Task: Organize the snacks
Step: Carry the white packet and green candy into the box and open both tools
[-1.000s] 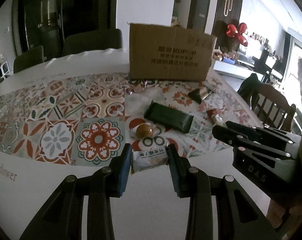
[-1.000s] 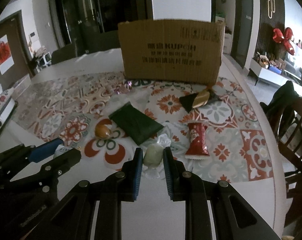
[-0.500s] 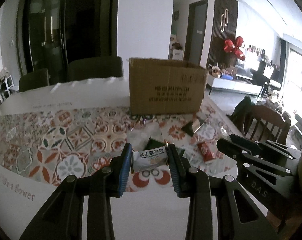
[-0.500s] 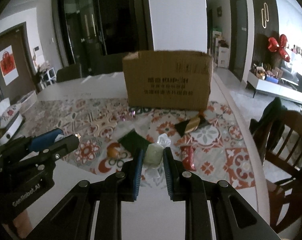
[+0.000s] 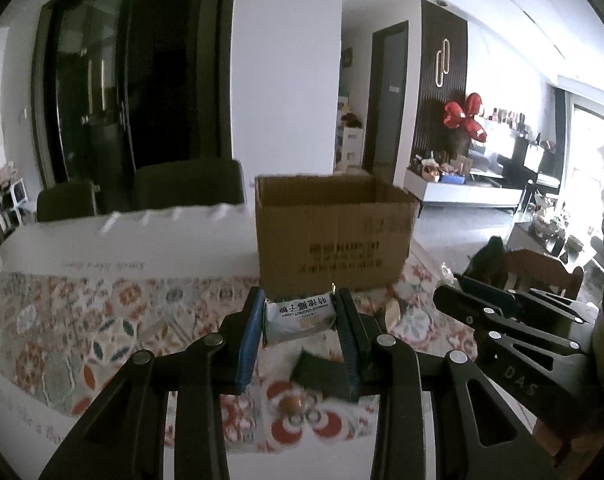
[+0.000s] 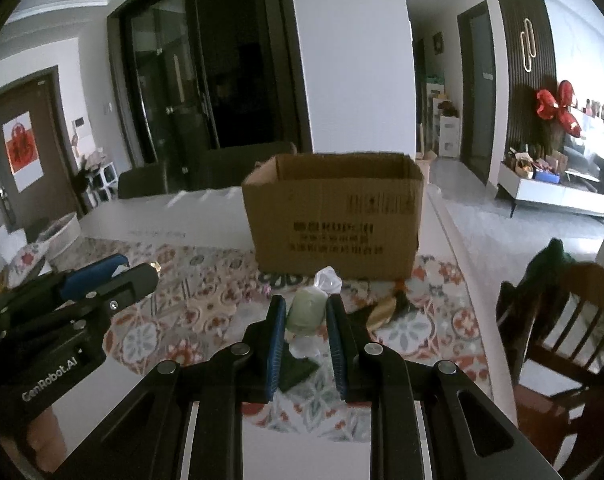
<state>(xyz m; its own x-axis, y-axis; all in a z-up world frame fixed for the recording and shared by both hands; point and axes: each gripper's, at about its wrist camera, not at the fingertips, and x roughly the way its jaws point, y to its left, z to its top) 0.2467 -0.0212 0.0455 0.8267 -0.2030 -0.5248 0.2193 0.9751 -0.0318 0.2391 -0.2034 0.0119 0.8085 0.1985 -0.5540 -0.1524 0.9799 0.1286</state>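
Note:
My left gripper (image 5: 298,320) is shut on a white candy packet (image 5: 300,317), held in the air above the table. My right gripper (image 6: 305,320) is shut on a pale green wrapped sweet (image 6: 307,312) with a clear twisted end. An open cardboard box (image 5: 334,236) stands on the patterned tablecloth straight ahead of both; it is also plain in the right wrist view (image 6: 334,220). Below the left gripper lie a dark green packet (image 5: 322,372) and an orange sweet (image 5: 291,403). A gold and black wrapper (image 6: 386,309) lies near the box's right corner.
The right gripper's body (image 5: 522,328) shows at the right of the left wrist view, the left gripper's body (image 6: 62,300) at the left of the right wrist view. A wooden chair (image 6: 562,328) stands by the table's right edge. Dark chairs (image 5: 190,188) stand behind the table.
Both grippers have risen from the table with their snacks still held. The box's open top has come into view and the loose snacks have dropped lower in the frames.

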